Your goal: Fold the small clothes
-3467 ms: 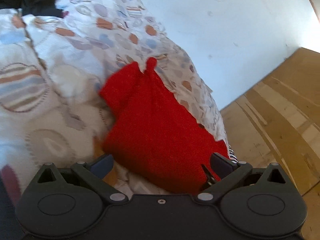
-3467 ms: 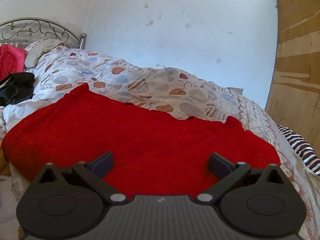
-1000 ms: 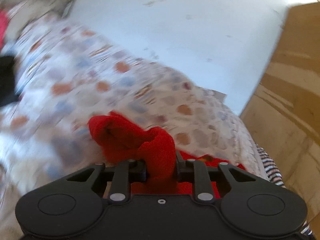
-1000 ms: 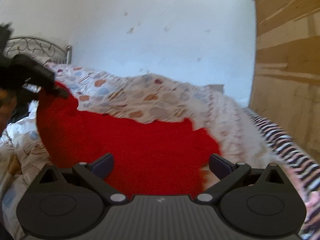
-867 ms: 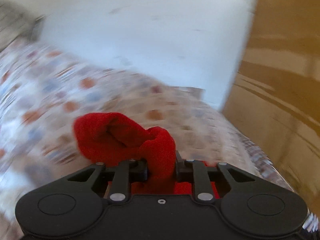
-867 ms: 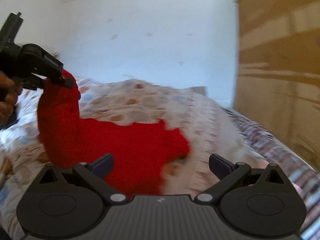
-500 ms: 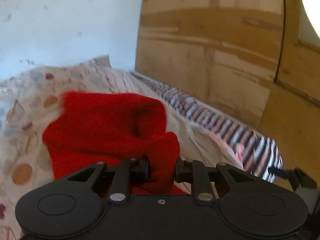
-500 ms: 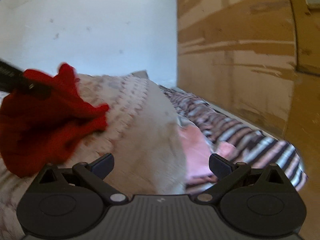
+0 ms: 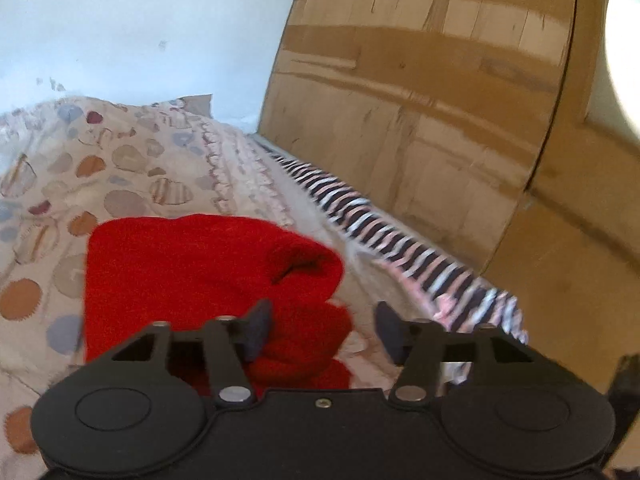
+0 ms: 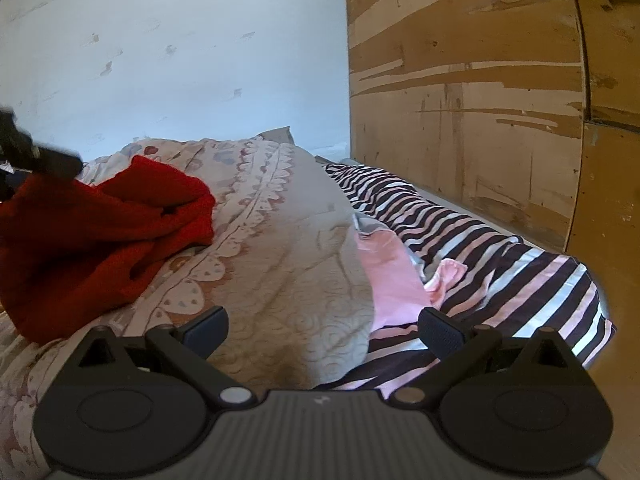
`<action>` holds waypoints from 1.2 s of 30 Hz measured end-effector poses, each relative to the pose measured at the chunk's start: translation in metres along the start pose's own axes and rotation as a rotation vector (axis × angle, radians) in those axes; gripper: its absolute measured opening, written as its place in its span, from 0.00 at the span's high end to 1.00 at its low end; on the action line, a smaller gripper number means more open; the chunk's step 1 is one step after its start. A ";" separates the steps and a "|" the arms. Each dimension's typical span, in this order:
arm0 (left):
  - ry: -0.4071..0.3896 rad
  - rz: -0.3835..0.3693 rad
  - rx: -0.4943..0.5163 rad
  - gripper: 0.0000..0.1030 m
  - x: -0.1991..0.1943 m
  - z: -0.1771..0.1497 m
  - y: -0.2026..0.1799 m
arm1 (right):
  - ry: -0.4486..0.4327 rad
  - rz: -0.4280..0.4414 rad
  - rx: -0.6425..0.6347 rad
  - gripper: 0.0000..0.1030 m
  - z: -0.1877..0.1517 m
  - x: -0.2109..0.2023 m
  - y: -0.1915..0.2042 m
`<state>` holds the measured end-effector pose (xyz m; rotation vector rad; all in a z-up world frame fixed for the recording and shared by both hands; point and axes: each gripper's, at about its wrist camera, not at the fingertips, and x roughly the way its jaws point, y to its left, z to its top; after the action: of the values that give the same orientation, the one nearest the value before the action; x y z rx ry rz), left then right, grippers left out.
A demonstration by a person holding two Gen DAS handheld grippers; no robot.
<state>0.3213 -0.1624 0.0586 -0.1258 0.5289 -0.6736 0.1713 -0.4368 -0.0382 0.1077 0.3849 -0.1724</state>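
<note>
- Left wrist view: a bed fills the lower half, covered by a cream quilt (image 9: 132,176) printed with round orange, blue and grey patches. Behind it stands a pale blue wall (image 9: 140,28), and a worn wooden panel (image 9: 420,112) rises along the right side.
- A black, white and pink striped sheet (image 9: 400,248) runs along the bed's edge below the panel.
- The red garment (image 9: 180,268) lies bunched on the quilt, partly doubled over.
- The left gripper (image 9: 322,332) has just been opening; its jaws stand apart, with red cloth against the left finger and loose between them, unpinched.
- Right wrist view shows more: a pink cloth (image 10: 394,276) tucked between quilt and striped sheet, and the quilt's scalloped heart border.
- The right gripper (image 10: 322,330) is spread wide over bare quilt, empty, with the garment well to its left.
</note>
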 end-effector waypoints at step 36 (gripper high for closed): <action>-0.067 0.342 -0.409 0.01 -0.044 -0.048 0.087 | 0.075 0.305 -0.040 0.00 0.049 0.040 0.106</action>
<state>0.3170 -0.0644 0.0121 -0.4303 0.6019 -0.2206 0.2453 -0.3455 -0.0012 0.1322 0.4412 0.1403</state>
